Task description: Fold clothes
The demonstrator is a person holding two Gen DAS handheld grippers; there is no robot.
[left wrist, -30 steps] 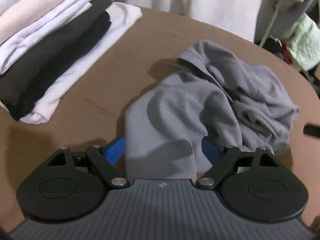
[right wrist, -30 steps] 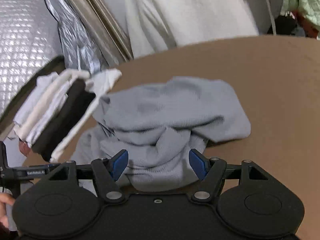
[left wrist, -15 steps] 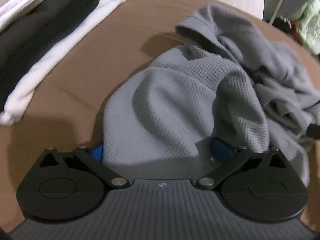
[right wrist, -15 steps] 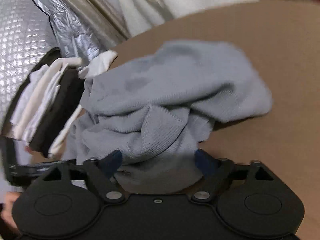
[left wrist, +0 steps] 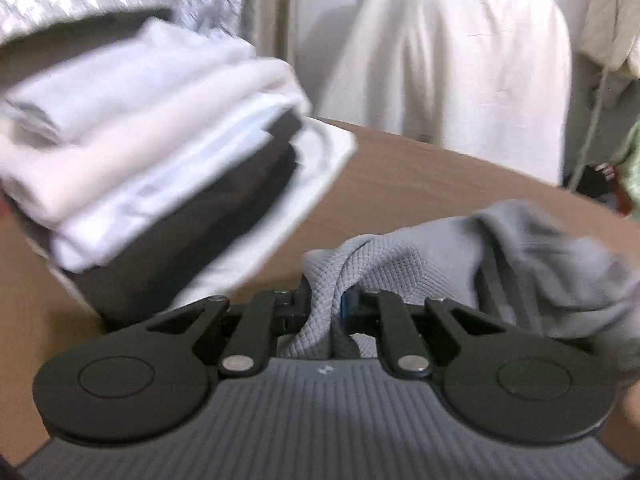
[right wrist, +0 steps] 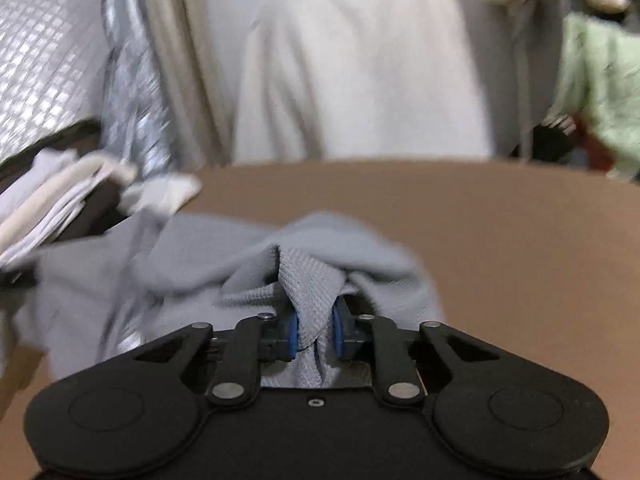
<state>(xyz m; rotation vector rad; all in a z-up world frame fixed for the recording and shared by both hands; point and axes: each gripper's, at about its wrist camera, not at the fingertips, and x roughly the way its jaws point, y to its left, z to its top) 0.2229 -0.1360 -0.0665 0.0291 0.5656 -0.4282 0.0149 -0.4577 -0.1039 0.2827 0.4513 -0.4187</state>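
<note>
A crumpled grey waffle-knit garment (left wrist: 520, 264) lies on the brown table (left wrist: 420, 176). My left gripper (left wrist: 326, 308) is shut on a bunched fold of it, and the cloth trails off to the right. In the right wrist view the same grey garment (right wrist: 168, 264) spreads to the left, and my right gripper (right wrist: 314, 330) is shut on another bunched fold between its blue pads (right wrist: 293, 334). Both pinched folds are lifted a little off the brown table (right wrist: 500, 240).
A stack of folded white, cream and black clothes (left wrist: 160, 184) sits on the table close to my left gripper; the stack (right wrist: 60, 208) shows at the left in the right wrist view. White fabric (right wrist: 360, 72) hangs behind the table, pale green cloth (right wrist: 600, 92) at far right.
Both grippers went from open over the grey garment to shut on folds of it. Both views have tilted up toward the back of the room, and the cloth is being pulled.
</note>
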